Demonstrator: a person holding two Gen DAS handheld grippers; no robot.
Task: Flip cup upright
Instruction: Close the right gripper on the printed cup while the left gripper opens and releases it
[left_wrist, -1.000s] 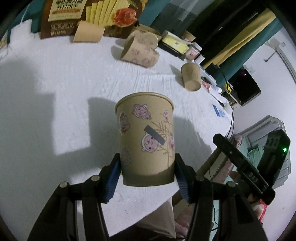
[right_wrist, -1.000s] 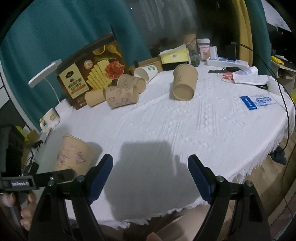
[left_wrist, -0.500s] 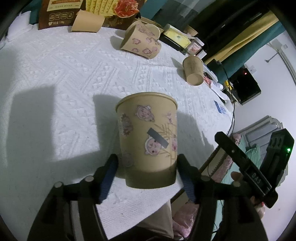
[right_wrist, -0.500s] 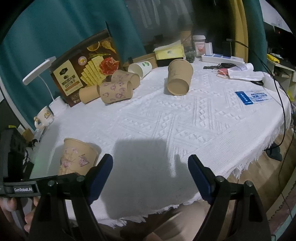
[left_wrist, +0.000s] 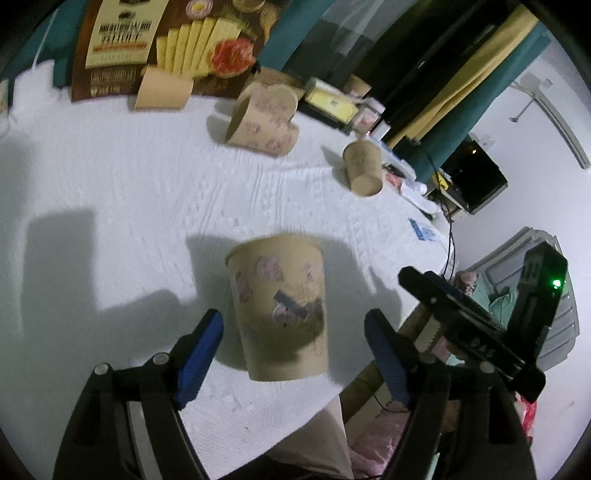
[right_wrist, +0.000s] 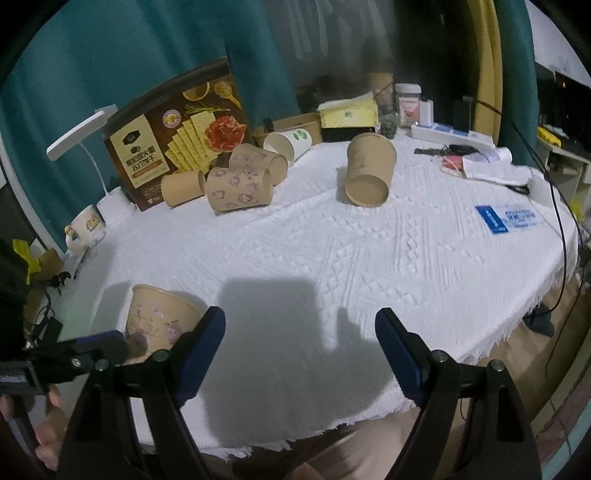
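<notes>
Both left gripper (left_wrist: 293, 345) fingers (left_wrist: 199, 347) now off upright cup (left_wrist: 280, 306).

A white-clothed table (right_wrist: 332, 258) carries an upright printed cup (left_wrist: 279, 306), toppled cups (right_wrist: 240, 188), and a cracker box (right_wrist: 173, 136).

clear: mid tablecloth (right_wrist: 332, 258) | blocked: far cups (right_wrist: 240, 188) (lying sideways)
</notes>
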